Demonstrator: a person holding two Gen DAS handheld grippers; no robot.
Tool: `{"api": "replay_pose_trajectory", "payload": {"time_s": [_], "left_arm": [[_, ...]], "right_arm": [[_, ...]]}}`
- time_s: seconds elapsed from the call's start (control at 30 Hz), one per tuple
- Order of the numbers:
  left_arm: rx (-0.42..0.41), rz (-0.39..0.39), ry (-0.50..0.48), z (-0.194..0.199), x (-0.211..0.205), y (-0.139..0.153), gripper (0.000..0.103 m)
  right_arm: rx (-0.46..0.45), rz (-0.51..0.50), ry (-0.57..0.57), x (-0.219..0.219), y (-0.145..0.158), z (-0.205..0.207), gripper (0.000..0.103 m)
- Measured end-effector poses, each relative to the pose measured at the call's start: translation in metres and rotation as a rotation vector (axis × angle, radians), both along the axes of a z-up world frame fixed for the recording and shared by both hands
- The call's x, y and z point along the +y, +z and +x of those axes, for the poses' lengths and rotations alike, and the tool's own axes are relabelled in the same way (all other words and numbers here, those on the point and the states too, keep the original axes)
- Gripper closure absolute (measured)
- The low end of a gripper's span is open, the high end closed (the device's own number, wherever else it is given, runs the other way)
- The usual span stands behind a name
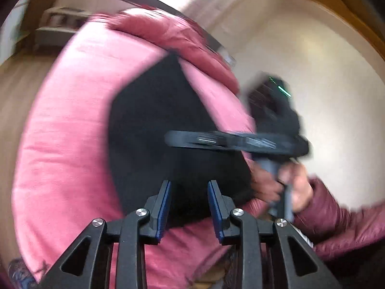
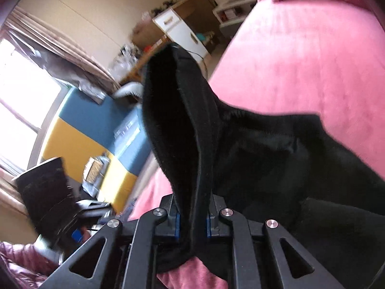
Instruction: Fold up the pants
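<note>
Pants (image 2: 264, 149) black fleecy, draped on pink plush bed (image 2: 300, 60) | right tool (image 2: 192, 224) clamps them | left tool (image 1: 190, 207) apart

left wrist view looks down from above the pink velvety bed cover (image 1: 60, 144); right wrist view skims low across it (image 2: 300, 60), both sharing the black fabric pants (image 1: 156, 125).

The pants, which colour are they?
Black. The pants show best in the right wrist view, on the pink bed.
</note>
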State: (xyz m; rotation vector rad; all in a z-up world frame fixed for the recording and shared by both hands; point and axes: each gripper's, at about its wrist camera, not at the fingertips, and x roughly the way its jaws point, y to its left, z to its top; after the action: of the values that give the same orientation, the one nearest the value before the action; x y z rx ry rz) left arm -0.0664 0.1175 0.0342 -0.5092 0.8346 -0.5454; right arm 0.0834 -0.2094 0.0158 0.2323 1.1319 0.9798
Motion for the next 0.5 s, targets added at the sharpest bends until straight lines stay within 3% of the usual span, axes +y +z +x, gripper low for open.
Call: {"api": "replay_pose_trajectory", "payload": {"time_s": [0.1,0.17,0.3,0.5], "left_arm": [[0.067,-0.004,0.143,0.006,0.031,-0.011,0.072],[0.095,-0.009,0.178,0.009,0.036,-0.018,0.072],[0.128,0.029,0.177,0.018,0.021,-0.027,0.072],[0.074,0.060,0.090,0.036,-0.022,-0.017,0.072]], "right_arm": [[-0.019,0.043,-0.020,-0.011,0.021,-0.006,0.089],[-0.037,0.061,-0.034,-0.019,0.032,-0.012,0.089],[-0.068,0.106,-0.067,-0.034,0.052,-0.029,0.089],[-0.126,0.141,-0.150,-0.082,0.079,-0.042,0.089]]}}
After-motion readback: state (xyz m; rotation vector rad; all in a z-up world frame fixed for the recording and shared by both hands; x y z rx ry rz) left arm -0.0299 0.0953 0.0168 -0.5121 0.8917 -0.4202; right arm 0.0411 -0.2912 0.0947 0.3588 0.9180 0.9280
